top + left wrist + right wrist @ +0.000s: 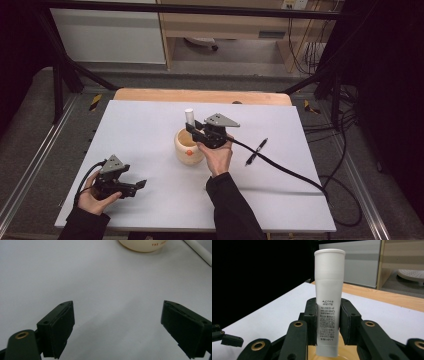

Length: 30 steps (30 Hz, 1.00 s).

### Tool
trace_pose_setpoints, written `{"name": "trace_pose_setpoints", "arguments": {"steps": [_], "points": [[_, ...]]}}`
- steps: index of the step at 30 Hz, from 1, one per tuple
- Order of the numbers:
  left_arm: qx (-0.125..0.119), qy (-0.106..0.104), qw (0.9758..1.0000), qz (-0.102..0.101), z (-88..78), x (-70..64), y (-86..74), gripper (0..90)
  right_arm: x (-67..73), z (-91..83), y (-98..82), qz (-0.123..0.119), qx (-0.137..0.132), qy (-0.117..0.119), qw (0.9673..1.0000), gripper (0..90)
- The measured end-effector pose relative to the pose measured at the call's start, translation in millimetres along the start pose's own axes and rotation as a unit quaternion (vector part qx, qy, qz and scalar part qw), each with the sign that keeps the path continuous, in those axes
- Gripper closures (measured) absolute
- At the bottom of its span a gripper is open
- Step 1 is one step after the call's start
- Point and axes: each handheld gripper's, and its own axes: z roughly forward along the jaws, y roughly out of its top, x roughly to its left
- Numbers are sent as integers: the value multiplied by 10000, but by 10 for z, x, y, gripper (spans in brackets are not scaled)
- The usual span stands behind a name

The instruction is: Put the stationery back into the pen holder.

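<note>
The right tongs (328, 322) were clenched on a white tube (329, 297), both pads pressed against its printed sides. The tube stood upright, cap upward, with its lower end just over the mouth of a cream cup (188, 146) that sat directly below the tongs on the white bench (150, 130). The left tongs (117, 327) were released, jaws spread wide with nothing between them, held low over bare bench well apart from the right tongs; the cup lay ahead of them. A black pen (256, 151) lay on the bench beyond the right hand (217, 157), beside the trailing cable (280, 167).
</note>
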Motion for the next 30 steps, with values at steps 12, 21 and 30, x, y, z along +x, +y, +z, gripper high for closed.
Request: {"name": "trace_pose_setpoints", "arguments": {"steps": [12,21,30], "points": [[2,8,10000,-7,2,5,-5,120,-11,121,-224,88,240,3,9997,704],[24,4,10000,2,10,1,-10,120,-46,119,-314,131,314,-44,9994,703],[27,-9,10000,-10,10,3,-10,121,-35,109,-318,51,306,-32,9995,678]]}}
